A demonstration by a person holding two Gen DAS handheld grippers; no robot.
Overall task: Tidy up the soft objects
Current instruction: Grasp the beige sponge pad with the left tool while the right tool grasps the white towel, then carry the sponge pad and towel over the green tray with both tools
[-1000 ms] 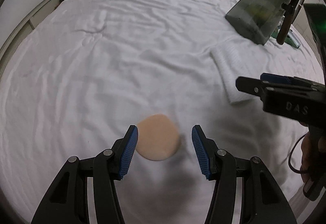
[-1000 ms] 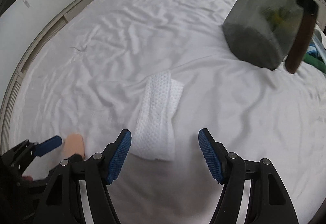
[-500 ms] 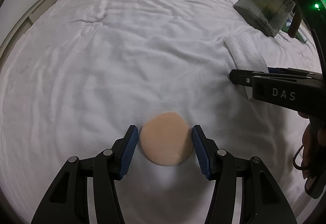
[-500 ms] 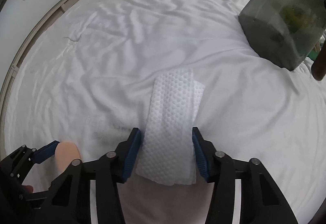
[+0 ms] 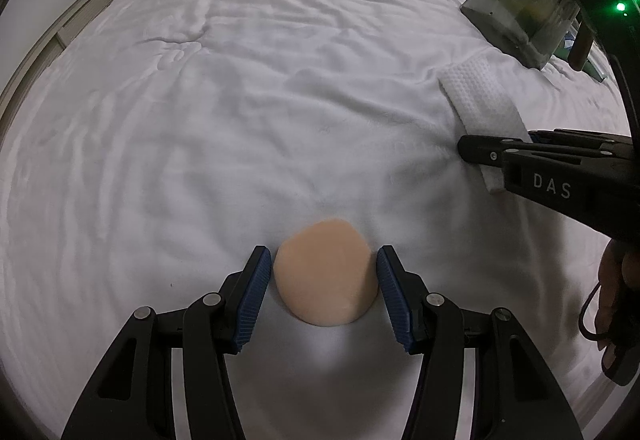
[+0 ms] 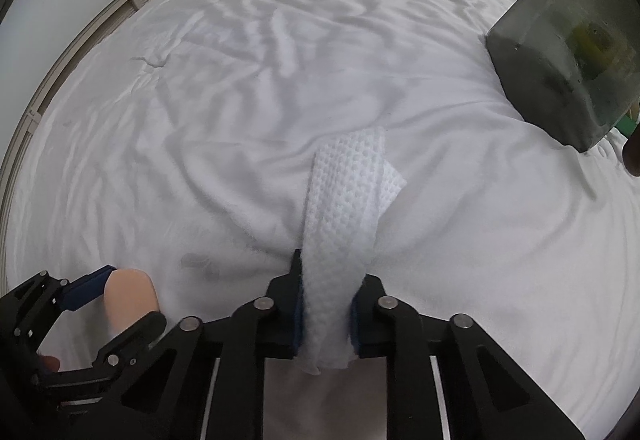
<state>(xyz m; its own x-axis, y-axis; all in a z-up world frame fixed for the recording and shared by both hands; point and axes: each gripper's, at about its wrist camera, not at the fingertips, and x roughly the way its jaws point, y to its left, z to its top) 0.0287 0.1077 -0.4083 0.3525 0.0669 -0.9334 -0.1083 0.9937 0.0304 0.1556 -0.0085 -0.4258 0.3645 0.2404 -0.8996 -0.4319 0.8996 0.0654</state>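
Left wrist view: we see 1 beige puff (image 5: 326,272) on the white bed (image 5: 240,119), betw. our left gripper (image 5: 320,290) pads, jaws half-spread; contact unclear. 1 dark bin (image 5: 524,19) far right.

Right wrist view: our right gripper (image 6: 326,314) closing, pinching 1 white waffle cloth (image 6: 344,224).

On the rumpled white bedsheet (image 5: 248,87), the round peach foam puff (image 5: 326,274) lay left of the folded white waffle-textured cloth (image 6: 344,224), with the dark translucent plastic bin (image 6: 560,51) behind, farther right.
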